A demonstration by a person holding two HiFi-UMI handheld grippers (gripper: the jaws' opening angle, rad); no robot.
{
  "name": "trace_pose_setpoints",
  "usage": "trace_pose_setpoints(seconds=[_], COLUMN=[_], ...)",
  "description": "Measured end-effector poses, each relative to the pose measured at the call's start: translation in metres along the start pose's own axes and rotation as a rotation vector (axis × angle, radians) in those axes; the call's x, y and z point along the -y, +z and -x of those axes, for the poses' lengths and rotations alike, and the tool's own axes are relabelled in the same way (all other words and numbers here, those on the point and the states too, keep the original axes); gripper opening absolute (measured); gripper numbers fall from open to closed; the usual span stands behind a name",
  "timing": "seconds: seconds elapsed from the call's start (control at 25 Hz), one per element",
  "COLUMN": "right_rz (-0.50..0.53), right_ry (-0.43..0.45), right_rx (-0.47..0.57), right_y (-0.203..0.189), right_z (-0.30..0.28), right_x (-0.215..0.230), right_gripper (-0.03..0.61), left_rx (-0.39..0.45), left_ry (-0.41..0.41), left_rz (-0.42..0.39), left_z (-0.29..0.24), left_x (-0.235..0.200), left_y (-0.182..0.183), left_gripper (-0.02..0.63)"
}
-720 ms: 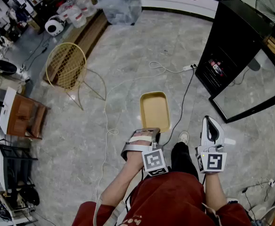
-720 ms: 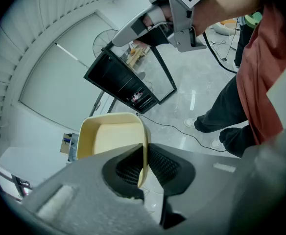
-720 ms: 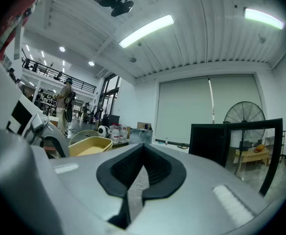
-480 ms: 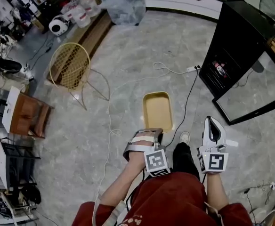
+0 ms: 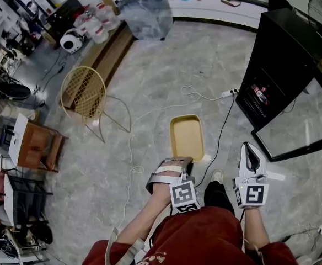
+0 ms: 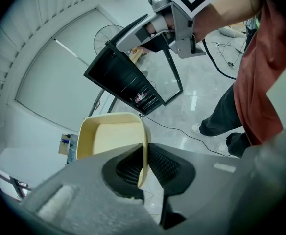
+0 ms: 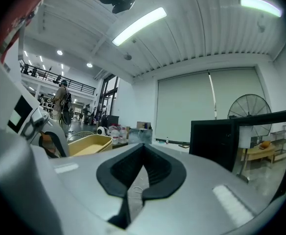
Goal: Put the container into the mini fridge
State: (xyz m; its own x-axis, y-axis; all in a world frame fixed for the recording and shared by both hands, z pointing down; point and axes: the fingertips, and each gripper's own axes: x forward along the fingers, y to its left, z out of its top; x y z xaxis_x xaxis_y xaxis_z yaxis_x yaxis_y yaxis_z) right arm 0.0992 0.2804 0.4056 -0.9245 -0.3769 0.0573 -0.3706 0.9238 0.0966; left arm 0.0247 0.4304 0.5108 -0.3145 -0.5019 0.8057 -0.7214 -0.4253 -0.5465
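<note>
As I look down, a glossy grey stone floor (image 5: 166, 76) fills a cluttered workroom. My left claw (image 5: 176, 162) is nearly closed, pinching the near wall of the yellow container (image 5: 187, 137), which it holds above the floor. My right claw (image 5: 251, 149) is closed with nothing in it. At the far right stands the black mini fridge (image 5: 271, 59), its glass door (image 5: 299, 120) swung open. A white cable (image 5: 129, 142) and a wire chair (image 5: 84, 90) sit to the left.
</note>
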Motion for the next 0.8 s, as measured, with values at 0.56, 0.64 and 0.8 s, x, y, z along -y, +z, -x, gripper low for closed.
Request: trace_pose_setpoints(seconds=[0.56,0.64,0.8], right_rz=[-0.071,-0.069,-0.070], right_ry=[0.061,0.071,0.069], right_rx=[0.026,0.033,0.038], right_y=[-0.002,-0.002,-0.003], right_z=[-0.112,-0.120,-0.132], right_x=[0.115,0.123,0.140], right_gripper=[0.000,0.000,0.000], left_rx=[-0.025,-0.024,-0.023], left_ry=[0.038,0.047,0.057], left_rz=[0.057,0.071,0.067], left_z=[-0.075,-0.080,-0.089], left_x=[-0.113,-0.123,-0.141], left_y=[0.091,0.098,0.110], left_gripper=[0.037,0.037,0.037])
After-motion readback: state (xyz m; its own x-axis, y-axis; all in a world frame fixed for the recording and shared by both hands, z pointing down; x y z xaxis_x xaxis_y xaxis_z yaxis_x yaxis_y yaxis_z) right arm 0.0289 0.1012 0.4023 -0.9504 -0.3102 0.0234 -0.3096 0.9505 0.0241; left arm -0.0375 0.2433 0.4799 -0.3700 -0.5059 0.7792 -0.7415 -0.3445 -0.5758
